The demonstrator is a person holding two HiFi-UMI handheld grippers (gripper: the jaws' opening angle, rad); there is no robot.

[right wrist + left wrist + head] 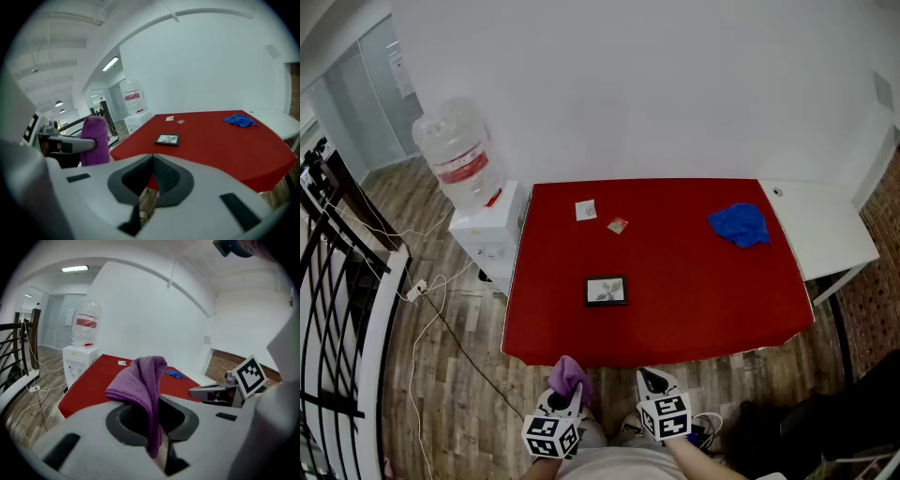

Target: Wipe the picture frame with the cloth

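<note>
My left gripper (559, 407) is clamped on the purple cloth (568, 375), just off the red table's (703, 300) near edge. Right gripper (654, 382) beside it, jaws together, nothing between. Picture frame (607, 291) lies flat ahead of both, well apart.

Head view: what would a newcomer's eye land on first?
The bright red rectangular table fills the middle, with a small black picture frame lying near its front edge and a crumpled blue cloth at its far right. Below it, the left gripper is shut on a soft purple cloth.
</note>
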